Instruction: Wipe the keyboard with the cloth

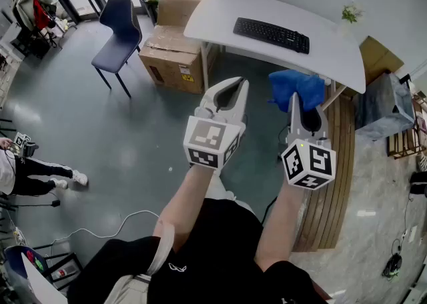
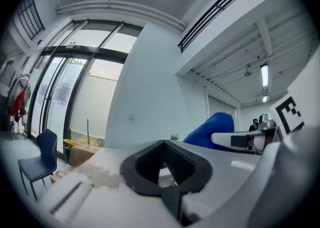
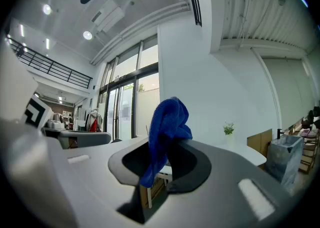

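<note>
- Head view: my right gripper (image 1: 301, 106) is clamped on the blue cloth (image 1: 293, 88), bunched above its jaws, apparently ready for wiping.
- My left gripper (image 1: 232, 86) rides alongside, jaws together on nothing, probably in reserve.
- The black keyboard (image 1: 271, 34) lies flat on the white table (image 1: 333, 63), well ahead and untouched. Its long axis follows the tabletop, slanting from upper left to lower right.

The left gripper (image 2: 164, 145) has its jaws closed tip to tip, nothing caught between them. Just off to its right bulges a blue cloth (image 2: 212, 128); far left stands a dark chair (image 2: 40, 159).
</note>
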A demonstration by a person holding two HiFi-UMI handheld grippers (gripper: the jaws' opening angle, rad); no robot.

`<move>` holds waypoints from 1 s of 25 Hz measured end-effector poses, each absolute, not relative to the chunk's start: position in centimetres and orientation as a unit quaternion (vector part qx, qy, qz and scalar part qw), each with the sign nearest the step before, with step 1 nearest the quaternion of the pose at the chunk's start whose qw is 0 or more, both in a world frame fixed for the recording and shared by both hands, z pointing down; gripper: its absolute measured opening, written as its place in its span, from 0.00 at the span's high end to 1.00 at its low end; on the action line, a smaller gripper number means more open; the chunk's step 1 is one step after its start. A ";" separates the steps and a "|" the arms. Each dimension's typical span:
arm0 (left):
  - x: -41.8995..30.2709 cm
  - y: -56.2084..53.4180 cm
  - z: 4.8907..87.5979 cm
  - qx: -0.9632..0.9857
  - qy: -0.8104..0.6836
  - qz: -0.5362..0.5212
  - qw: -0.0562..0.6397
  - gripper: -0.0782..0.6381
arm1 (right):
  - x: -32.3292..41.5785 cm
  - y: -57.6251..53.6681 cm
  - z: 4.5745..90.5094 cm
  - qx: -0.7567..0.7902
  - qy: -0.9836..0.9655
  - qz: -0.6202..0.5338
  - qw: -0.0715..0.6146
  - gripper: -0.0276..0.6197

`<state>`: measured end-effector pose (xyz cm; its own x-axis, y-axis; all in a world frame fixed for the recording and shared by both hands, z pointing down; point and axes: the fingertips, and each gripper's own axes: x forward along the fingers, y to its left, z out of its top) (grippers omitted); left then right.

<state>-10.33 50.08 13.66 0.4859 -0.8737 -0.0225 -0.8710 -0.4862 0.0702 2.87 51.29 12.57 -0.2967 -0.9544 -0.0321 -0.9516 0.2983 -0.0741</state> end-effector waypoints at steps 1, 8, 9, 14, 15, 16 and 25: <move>-10.3 49.9 13.8 0.862 -0.506 -0.027 0.025 0.90 | 2.8 51.1 12.7 -0.592 0.805 -0.021 0.035 0.84; -10.5 47.7 14.8 0.865 -0.500 -0.025 0.031 0.90 | 2.1 48.9 13.8 -0.597 0.802 -0.020 0.027 0.83; -10.6 47.1 15.1 0.866 -0.499 -0.025 0.033 0.90 | 2.0 48.3 14.1 -0.598 0.801 -0.021 0.026 0.83; -11.1 42.8 15.4 0.868 -0.494 -0.029 0.039 0.90 | 2.0 44.2 14.6 -0.608 0.793 -0.030 0.021 0.83; -11.3 41.6 15.3 0.868 -0.493 -0.030 0.039 0.90 | 1.9 43.2 14.6 -0.610 0.792 -0.031 0.020 0.83; -11.6 40.4 15.1 0.869 -0.493 -0.032 0.040 0.90 | 1.7 42.0 14.5 -0.611 0.790 -0.032 0.020 0.83; -14.8 30.0 14.5 0.871 -0.487 -0.042 0.048 0.90 | -2.3 32.3 14.0 -0.610 0.792 -0.027 0.008 0.83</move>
<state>-14.84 30.00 14.46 0.5219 -0.8526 -0.0260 -0.8445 -0.5208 0.1251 -2.28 32.27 13.99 -0.2555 -0.9666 0.0215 -0.9658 0.2541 -0.0525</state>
